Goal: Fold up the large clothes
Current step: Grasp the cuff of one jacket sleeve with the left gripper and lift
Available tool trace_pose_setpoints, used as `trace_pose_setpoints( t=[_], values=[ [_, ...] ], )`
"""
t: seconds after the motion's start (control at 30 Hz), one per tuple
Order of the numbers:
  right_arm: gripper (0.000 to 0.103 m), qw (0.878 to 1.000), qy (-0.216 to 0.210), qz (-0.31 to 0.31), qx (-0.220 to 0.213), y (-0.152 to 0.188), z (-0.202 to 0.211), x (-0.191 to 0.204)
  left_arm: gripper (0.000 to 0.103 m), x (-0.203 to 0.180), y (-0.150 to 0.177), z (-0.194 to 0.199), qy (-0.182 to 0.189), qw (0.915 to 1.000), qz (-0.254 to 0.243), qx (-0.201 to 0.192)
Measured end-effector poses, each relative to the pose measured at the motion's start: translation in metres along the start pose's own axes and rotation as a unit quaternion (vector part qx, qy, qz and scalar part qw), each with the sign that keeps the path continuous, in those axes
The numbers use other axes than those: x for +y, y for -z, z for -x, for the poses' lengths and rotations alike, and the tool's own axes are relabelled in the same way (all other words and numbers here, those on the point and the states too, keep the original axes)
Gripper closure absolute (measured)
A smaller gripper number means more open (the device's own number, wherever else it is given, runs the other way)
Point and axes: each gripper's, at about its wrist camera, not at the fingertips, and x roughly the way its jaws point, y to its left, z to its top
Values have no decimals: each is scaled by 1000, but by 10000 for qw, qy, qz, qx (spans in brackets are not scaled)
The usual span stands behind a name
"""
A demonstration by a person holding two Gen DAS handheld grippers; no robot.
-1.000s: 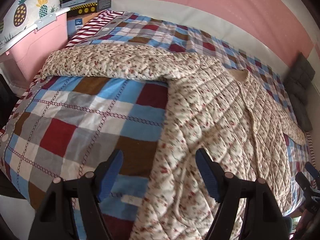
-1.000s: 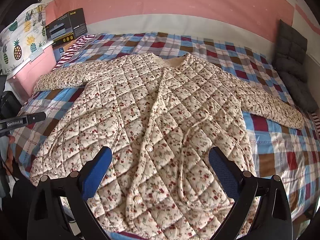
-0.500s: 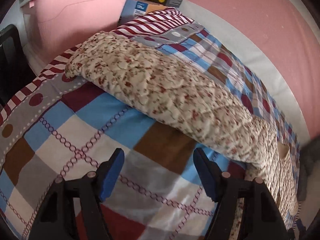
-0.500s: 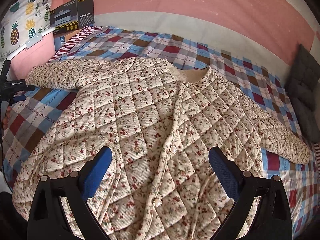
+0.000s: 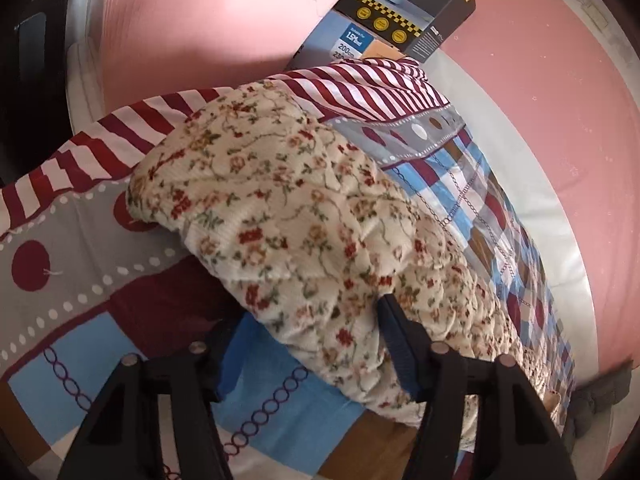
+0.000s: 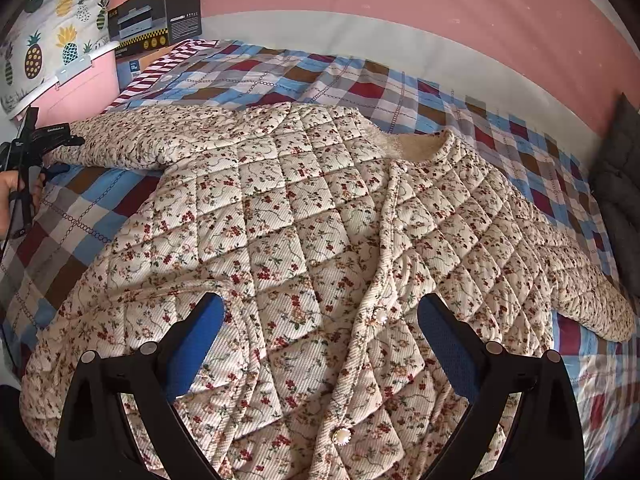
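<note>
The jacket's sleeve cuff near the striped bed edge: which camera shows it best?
The left wrist view. There the sleeve cuff fills the frame, lying between the open fingers of the left gripper. In the right wrist view the same cuff is small at the far left, next to the left gripper.

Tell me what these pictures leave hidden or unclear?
- Left view: the sleeve covers the left tongs' near finger tip, so their bite is unclear.
- Right view: the right tongs hide part of the coat's hem.
- Both views: the box's small print is unreadable.
- Right view: the frame cuts the bed and cushions.
</note>
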Motion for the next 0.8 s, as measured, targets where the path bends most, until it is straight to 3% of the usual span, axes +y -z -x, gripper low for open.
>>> trace_pose_setpoints(
  t=[0.03, 0.13, 0.23, 0.33, 0.5, 0.6, 0.8],
  values=[
    [5, 10000, -11, -10, -3, 0, 0, 0, 63, -2, -1, -1, -108, 9999, -51, -23],
    [5, 10000, -31, -82, 0, 3, 3, -3, 81, -17, -3, 2, -360, 9980, -511, -88],
    [5, 9999, -41, -155, 10, 7, 6, -7, 86, -41, -4, 20, -509, 9931, -1005, -333],
    [5, 9997, -63, -234, 19, 11, 10, -13, 88, -68, -6, 50, -354, 9892, -1299, -584],
    [5, 9989, -90, -467, -29, 15, 21, -29, 88, -142, 5, 109, 238, 9731, -2107, -902],
    [5, 9979, -69, -639, -69, 19, 29, -43, 88, -194, 24, 141, 688, 9585, -2593, -963],
    [5, 9949, 12, -1002, -145, 32, 46, -79, 88, -285, 87, 160, 1556, 9278, -3335, -616]
  ],
)
